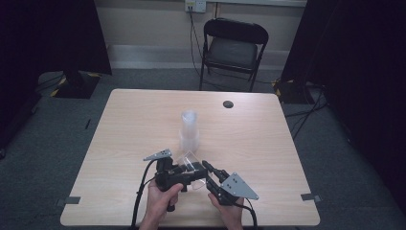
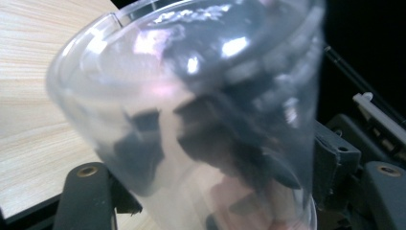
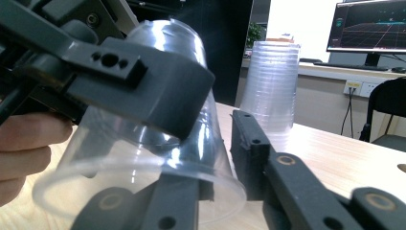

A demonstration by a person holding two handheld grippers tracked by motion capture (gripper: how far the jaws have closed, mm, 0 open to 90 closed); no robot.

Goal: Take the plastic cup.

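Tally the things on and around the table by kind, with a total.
Loose clear cup: 1
Stack of clear cups: 1
Grippers, left and right: 2
Table: 1
Folding chair: 1
Total: 6

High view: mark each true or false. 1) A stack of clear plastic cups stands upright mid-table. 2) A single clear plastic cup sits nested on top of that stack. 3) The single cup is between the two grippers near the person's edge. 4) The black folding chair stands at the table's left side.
1) True: the stack of clear plastic cups stands upright around the middle of the wooden table.
2) False: the single clear plastic cup is apart from the stack, tilted on its side.
3) True: it is between the left gripper and the right gripper.
4) False: the black folding chair stands beyond the far edge.
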